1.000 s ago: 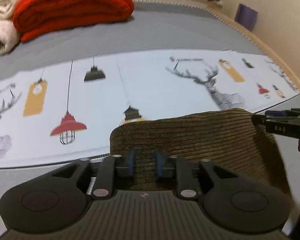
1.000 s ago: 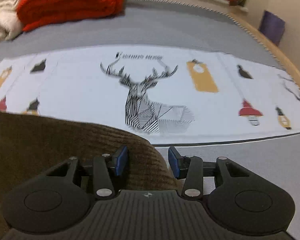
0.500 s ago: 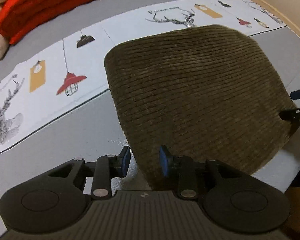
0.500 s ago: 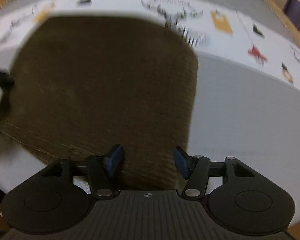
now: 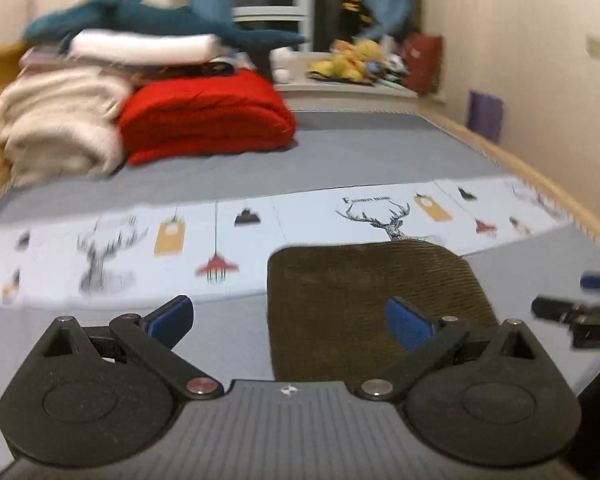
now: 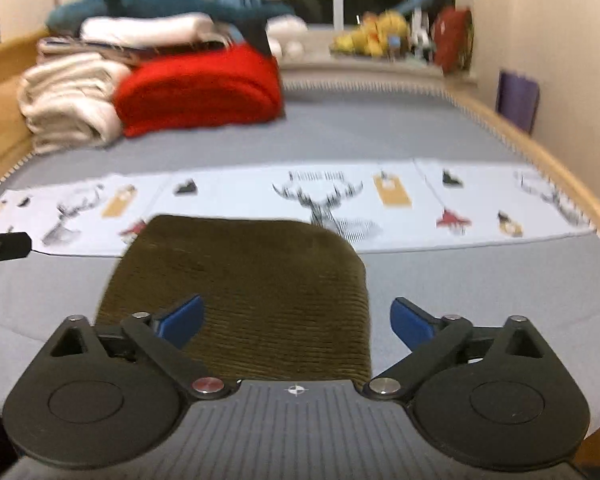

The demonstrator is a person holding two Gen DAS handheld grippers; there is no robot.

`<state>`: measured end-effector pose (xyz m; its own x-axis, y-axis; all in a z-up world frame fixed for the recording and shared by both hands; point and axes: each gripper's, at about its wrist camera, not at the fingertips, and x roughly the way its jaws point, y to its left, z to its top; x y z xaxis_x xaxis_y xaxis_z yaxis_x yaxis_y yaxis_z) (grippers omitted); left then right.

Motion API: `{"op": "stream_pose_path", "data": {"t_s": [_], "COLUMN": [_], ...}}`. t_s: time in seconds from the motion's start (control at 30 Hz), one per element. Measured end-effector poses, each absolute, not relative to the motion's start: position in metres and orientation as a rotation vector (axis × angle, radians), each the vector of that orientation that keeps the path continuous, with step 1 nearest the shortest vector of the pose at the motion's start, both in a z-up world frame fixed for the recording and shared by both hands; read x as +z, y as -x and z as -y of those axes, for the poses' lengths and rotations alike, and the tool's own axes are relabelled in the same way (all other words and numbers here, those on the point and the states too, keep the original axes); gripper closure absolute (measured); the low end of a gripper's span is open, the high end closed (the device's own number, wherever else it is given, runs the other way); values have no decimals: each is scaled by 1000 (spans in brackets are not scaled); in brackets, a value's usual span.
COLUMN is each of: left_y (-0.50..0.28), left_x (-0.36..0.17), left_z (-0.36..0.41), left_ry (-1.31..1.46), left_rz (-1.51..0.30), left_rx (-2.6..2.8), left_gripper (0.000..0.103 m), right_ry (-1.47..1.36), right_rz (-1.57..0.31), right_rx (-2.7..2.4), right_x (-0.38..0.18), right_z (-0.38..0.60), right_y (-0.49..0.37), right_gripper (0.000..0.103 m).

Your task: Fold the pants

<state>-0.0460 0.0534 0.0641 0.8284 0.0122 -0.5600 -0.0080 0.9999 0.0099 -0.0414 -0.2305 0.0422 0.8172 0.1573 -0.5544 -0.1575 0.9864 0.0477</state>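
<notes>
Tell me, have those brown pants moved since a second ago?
Yes. The brown pants lay farther over the printed cloth before; now only their far edge overlaps it.

The printed cloth strip (image 5: 308,220) reads, probably, "Fashion home" above a deer (blurred in the right view).

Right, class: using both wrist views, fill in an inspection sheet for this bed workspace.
Surface: grey bed sheet crossed by a white deer-print cloth strip.
Job's things: folded brown corduroy pants, lying flat.
Clutter: folded red blanket, cream blanket, teal plush shark, stacked at the far end.
Grippers: left gripper and right gripper opening, pads clear of the pants.
Cables: nothing seen.
Surroundings: window sill with yellow plush toys, cream wall.
</notes>
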Motion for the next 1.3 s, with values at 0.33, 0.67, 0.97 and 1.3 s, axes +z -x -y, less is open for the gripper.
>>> {"op": "stream_pose_path", "data": {"t_s": [0.33,0.67,0.97,1.3], "left_y": [19,3,7,6], "left_x": [-4,-17,-22,-25], "left_z": [-21,-20,-15,-24], "left_ry": [-55,30,9,27], "left_rz": [-774,-810,-811,-825], "left_rx": [23,-20,-46,-5], "left_gripper": [0,0,0,0], "right_ry": [-2,-28,0,6], "right_rz": [-682,-733,-727,-730], "right_rx": [81,44,62,75], "right_x": [10,-2,-1,0], "right_z": [223,234,230,225], "right_y": [42,32,36,35], "right_gripper": [1,1,1,1]}}
